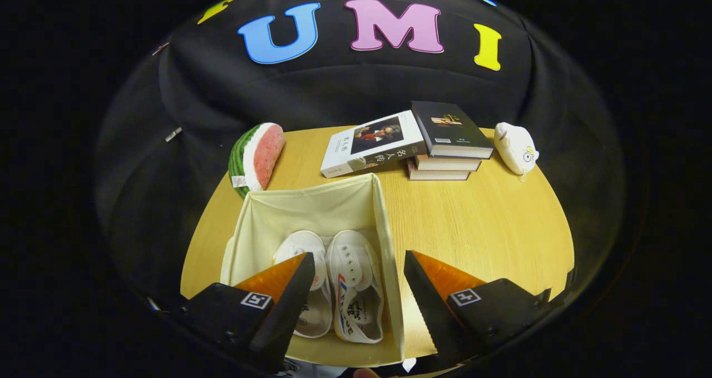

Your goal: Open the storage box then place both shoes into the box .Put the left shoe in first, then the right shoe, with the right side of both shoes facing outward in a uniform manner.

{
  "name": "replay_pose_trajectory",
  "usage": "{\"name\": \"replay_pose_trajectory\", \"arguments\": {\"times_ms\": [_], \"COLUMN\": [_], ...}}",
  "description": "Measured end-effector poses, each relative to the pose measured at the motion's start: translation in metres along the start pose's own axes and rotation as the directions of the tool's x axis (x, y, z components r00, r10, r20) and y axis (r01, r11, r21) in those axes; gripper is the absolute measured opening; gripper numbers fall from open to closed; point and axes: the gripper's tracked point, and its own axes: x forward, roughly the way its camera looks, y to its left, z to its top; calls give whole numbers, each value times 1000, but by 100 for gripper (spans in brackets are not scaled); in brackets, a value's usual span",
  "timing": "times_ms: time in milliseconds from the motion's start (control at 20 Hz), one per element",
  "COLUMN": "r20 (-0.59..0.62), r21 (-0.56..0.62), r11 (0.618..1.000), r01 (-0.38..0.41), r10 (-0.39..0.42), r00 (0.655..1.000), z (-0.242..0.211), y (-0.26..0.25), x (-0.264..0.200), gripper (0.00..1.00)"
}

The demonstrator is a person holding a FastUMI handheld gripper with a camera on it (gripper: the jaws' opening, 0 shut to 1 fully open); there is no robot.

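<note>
Watermelon plush [256, 154], leaning white book [374, 143], 3 stacked books [449, 144], white plush [516, 147] on round wooden table [489, 228].

Recording booth: black cloth wall [356, 89] (draped), wooden table [489, 222].

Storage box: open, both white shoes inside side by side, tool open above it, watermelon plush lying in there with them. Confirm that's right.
One thing is wrong. The watermelon plush is not in the storage box; it sits on the table beyond the box's far corner, as the gripper view shows. The rest holds: the box is open, both white shoes lie inside side by side, and the tool is open above it.
</note>
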Motion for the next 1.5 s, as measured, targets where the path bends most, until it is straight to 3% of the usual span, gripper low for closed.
{"name": "replay_pose_trajectory", "arguments": {"times_ms": [300,600,900,1250,1500], "r20": [135,288,415,563,596], "r21": [25,17,28,7,-21], "r11": [1000,998,995,989,987], "r01": [-6,54,100,148,160], "r10": [2,-56,-102,-126,-116], "r00": [991,956,904,817,795], "z": [36,78,108,135,137], "y": [-45,-117,-184,-236,-259], "x": [-13,-39,-78,-142,-162], "gripper": [99,99,99,99,99]}}
